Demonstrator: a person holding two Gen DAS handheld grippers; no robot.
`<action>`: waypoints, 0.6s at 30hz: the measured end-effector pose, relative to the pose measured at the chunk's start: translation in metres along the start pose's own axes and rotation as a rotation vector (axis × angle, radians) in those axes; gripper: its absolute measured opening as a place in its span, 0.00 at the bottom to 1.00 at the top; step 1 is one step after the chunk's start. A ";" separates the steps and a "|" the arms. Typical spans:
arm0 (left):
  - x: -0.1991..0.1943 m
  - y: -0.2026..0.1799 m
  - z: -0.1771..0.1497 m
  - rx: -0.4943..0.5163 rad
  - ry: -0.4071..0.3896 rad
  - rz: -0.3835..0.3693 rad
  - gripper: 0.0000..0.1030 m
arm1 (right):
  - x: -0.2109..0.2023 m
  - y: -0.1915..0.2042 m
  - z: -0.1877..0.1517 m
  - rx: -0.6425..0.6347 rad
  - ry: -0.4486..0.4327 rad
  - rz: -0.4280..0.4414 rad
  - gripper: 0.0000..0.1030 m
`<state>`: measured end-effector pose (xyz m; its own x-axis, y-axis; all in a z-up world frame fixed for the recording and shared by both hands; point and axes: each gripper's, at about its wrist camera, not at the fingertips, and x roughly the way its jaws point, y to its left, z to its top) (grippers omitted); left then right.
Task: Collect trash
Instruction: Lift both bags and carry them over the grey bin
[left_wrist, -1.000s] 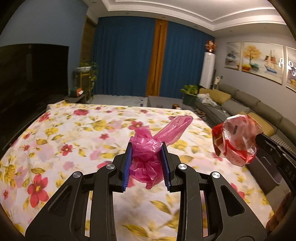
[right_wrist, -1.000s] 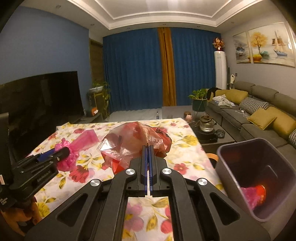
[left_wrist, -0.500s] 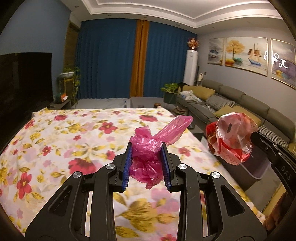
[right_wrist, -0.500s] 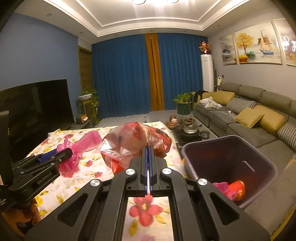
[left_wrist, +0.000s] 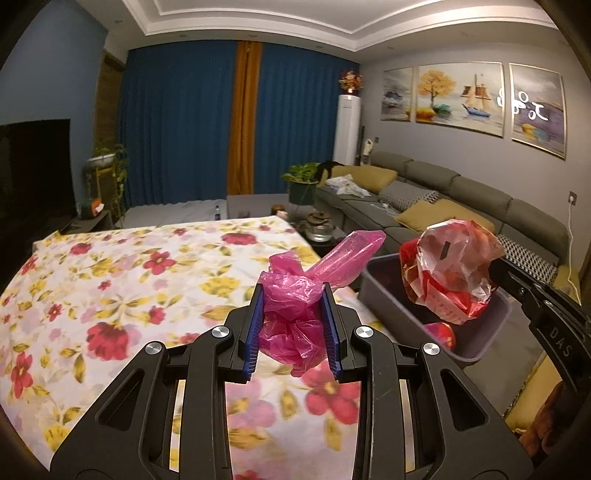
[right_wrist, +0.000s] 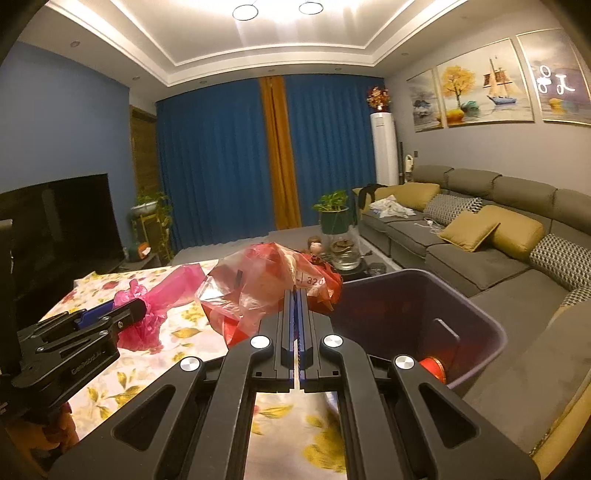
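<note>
My left gripper (left_wrist: 292, 295) is shut on a crumpled pink plastic bag (left_wrist: 295, 314), held above the right part of the flowered table (left_wrist: 129, 295). My right gripper (right_wrist: 297, 295) is shut on a clear and red plastic bag (right_wrist: 266, 288); in the left wrist view that bag (left_wrist: 450, 277) hangs over the purple-grey trash bin (left_wrist: 476, 339). The bin (right_wrist: 472, 314) stands just right of the table and holds a red can (right_wrist: 434, 369). The pink bag also shows in the right wrist view (right_wrist: 147, 317), left of the red bag.
A grey sofa (right_wrist: 480, 236) with yellow cushions runs along the right wall. A low tea table with a kettle (left_wrist: 317, 229) and a potted plant (right_wrist: 334, 214) stand beyond the table. A dark TV (right_wrist: 55, 229) is on the left.
Both grippers have swung right and forward with their bags. The trash bin has come closer and the red bag is now above its near rim.
</note>
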<state>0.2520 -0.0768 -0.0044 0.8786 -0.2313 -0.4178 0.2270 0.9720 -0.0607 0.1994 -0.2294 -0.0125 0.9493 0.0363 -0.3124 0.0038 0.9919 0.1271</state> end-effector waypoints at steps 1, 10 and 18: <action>0.001 -0.007 0.001 0.007 -0.002 -0.009 0.28 | -0.001 -0.004 0.000 0.005 -0.003 -0.008 0.02; 0.013 -0.058 0.013 0.055 -0.022 -0.091 0.28 | -0.007 -0.040 0.003 0.046 -0.024 -0.087 0.02; 0.032 -0.090 0.016 0.072 -0.013 -0.143 0.28 | -0.009 -0.064 0.006 0.066 -0.044 -0.139 0.02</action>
<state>0.2661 -0.1718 0.0019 0.8403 -0.3681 -0.3980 0.3792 0.9238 -0.0539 0.1922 -0.2937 -0.0121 0.9509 -0.1072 -0.2903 0.1551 0.9768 0.1476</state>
